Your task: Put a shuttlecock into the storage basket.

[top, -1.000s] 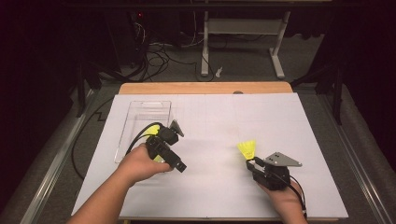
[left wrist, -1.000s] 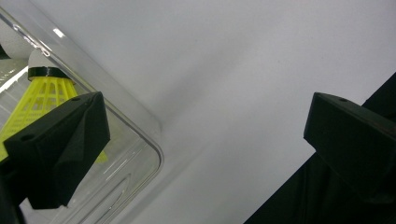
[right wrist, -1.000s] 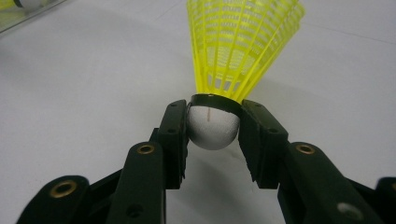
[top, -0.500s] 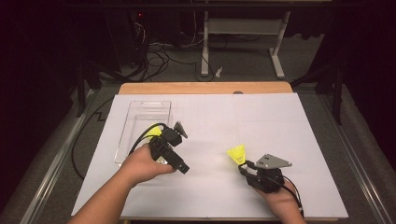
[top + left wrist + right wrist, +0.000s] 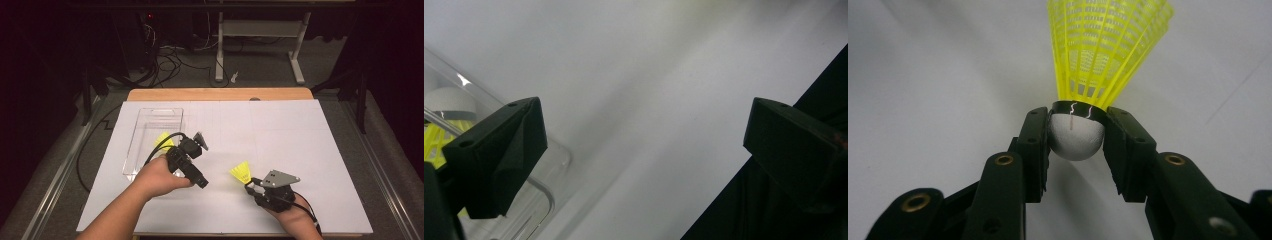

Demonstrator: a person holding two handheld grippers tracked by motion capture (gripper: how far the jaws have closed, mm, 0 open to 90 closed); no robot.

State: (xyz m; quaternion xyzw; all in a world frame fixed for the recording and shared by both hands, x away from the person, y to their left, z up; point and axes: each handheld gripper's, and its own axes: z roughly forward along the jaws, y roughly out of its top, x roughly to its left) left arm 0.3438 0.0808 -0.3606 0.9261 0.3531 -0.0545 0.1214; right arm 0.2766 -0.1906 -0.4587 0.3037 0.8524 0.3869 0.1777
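Since the right jaws clench a shuttlecock by its cork, the lines run outward from there.

Right fingers: the right gripper (image 5: 1077, 137) is clamped on the white cork of the shuttlecock (image 5: 1105, 47); one pad (image 5: 1035, 145) presses each side, just under the black band.

Shuttlecock to fingers: yellow skirt fans out at 12 o'clock from the jaws in the right gripper view; the cork sits squarely between the pads, touching both.

Shuttlecock on the table: in the high view the shuttlecock (image 5: 241, 172) sits at the tip of the right gripper (image 5: 248, 186), over the white sheet (image 5: 280, 135), toward 5 o'clock from its middle.

Left fingers: the left gripper (image 5: 644, 150) is spread wide with nothing between its jaws; in the high view the left gripper (image 5: 200, 141) hovers just beside the bin.

Bin: a clear bin (image 5: 150, 120) lies at about 9 o'clock on the sheet, with a second shuttlecock (image 5: 163, 140) inside, near its right wall.

Step in hand: likely the carry, with a firm grip on the shuttlecock and well apart from the bin.

Next move: probably a sweep toward 10 o'clock, over the bin's rim, then a release; the empty left gripper near that rim should keep out of the way.
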